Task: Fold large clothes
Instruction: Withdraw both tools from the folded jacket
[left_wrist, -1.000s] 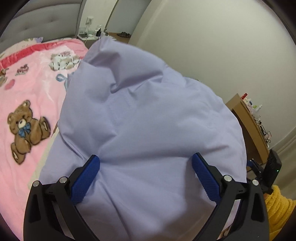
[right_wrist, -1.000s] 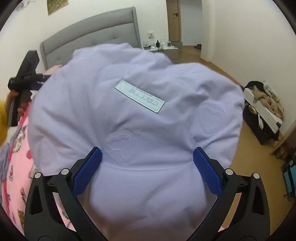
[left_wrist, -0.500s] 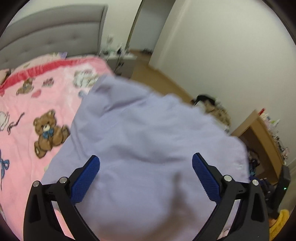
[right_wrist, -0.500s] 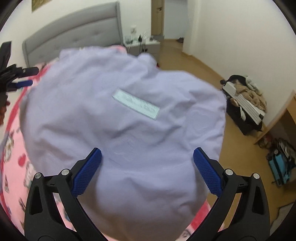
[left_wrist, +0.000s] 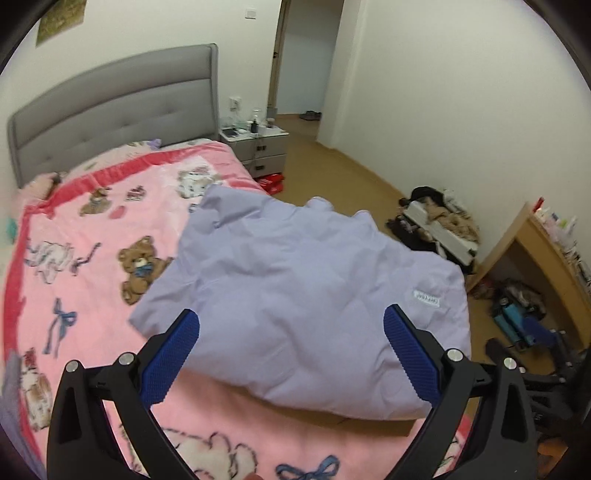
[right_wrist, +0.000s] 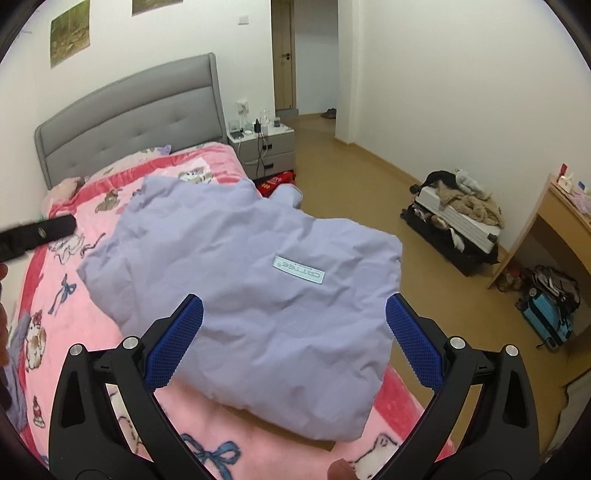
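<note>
A lilac padded garment (left_wrist: 303, 295) lies folded in a thick bundle on the right side of the pink bear blanket (left_wrist: 92, 251), overhanging the bed's right edge. It also shows in the right wrist view (right_wrist: 251, 280), with a pale rectangular label (right_wrist: 298, 270) facing up. My left gripper (left_wrist: 291, 354) is open and empty, raised above and just short of the garment's near edge. My right gripper (right_wrist: 293, 339) is open and empty, likewise above the near edge. The left gripper's body (right_wrist: 33, 232) shows at the far left of the right wrist view.
A grey headboard (right_wrist: 125, 110) and a bedside table (right_wrist: 264, 142) stand at the far end. On the wooden floor to the right are an open suitcase with clothes (right_wrist: 458, 218), a wooden desk (right_wrist: 554, 229) and a blue bag (right_wrist: 550, 302).
Both grippers have pulled back and up from the garment, which filled both views before. The garment has dropped onto the bed and now lies flat there.
</note>
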